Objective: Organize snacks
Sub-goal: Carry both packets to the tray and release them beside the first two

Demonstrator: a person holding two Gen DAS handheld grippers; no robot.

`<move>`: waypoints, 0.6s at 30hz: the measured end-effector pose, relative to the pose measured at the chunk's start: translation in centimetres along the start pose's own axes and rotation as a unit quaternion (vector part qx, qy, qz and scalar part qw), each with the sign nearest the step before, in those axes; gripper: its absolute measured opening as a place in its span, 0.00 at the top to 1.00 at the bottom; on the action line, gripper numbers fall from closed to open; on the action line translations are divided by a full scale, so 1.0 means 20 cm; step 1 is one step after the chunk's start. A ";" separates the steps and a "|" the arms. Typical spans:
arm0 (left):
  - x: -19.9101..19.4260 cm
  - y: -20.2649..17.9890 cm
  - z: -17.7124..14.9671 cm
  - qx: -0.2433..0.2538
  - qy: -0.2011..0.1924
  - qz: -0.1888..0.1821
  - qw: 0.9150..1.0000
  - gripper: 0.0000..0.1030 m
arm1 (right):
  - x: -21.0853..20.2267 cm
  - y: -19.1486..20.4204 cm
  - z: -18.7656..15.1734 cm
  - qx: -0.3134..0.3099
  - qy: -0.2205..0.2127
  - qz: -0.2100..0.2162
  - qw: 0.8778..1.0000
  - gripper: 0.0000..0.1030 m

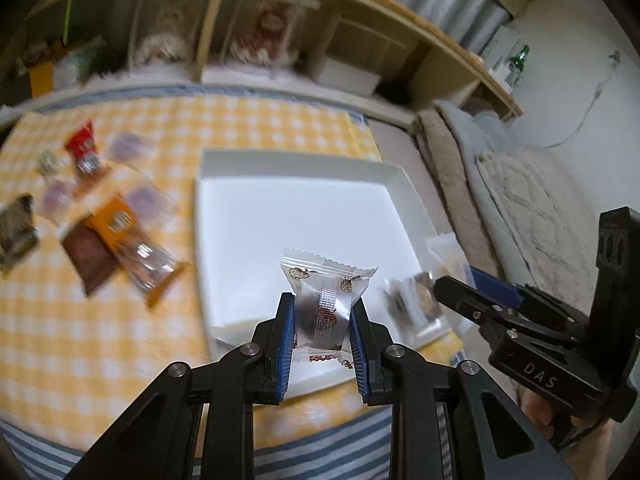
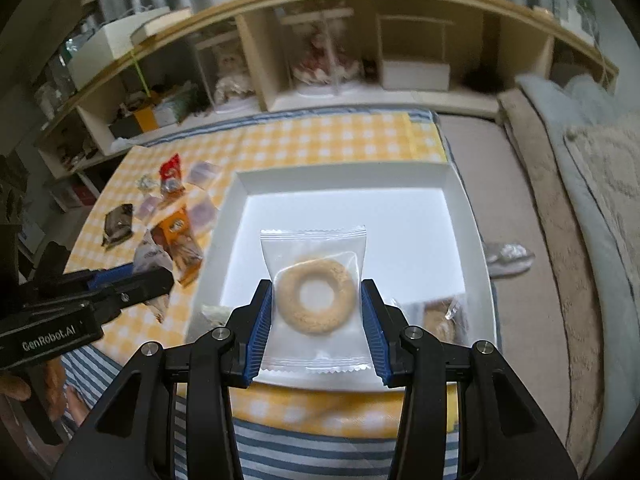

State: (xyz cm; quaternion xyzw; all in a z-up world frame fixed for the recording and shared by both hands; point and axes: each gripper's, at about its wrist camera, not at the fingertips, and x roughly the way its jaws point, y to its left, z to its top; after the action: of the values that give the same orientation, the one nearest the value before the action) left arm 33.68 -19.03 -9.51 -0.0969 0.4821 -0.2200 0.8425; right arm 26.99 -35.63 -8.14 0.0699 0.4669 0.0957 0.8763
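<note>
My left gripper (image 1: 322, 330) is shut on a clear-wrapped dark round snack (image 1: 322, 304), held over the near edge of the white tray (image 1: 280, 216). My right gripper (image 2: 318, 320) is shut on a clear packet with a ring-shaped biscuit (image 2: 316, 294), held over the near part of the same tray (image 2: 400, 216). The right gripper also shows at the right of the left wrist view (image 1: 452, 284), and the left gripper at the left of the right wrist view (image 2: 132, 280). A wrapped brown snack (image 2: 440, 316) lies in the tray's near right corner.
Several loose snack packets lie on the yellow checked cloth left of the tray: a red one (image 2: 170, 170), an orange one (image 2: 178, 240), a dark one (image 2: 118, 224). A low wooden shelf (image 2: 360, 64) stands behind. Folded blankets (image 2: 580, 200) lie to the right.
</note>
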 end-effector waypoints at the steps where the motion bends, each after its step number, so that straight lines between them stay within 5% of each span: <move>1: 0.05 0.00 0.00 -0.007 0.009 -0.006 1.000 0.75 | 0.01 -0.02 -0.01 0.004 0.005 0.000 1.000 0.57; 14: 0.49 0.06 0.04 -0.038 0.059 -0.013 0.997 0.75 | 0.22 -0.16 -0.13 0.047 0.066 0.015 0.997 0.57; 18: 0.56 0.05 0.07 -0.017 0.064 0.000 0.998 0.63 | 0.28 -0.18 -0.14 0.055 0.076 0.016 0.995 0.57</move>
State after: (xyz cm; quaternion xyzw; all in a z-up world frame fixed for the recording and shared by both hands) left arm 39.97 -23.48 -17.81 -0.0970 0.5386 -0.2180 0.8081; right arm 28.16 -37.64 -14.92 0.1185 0.5354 0.0890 0.8315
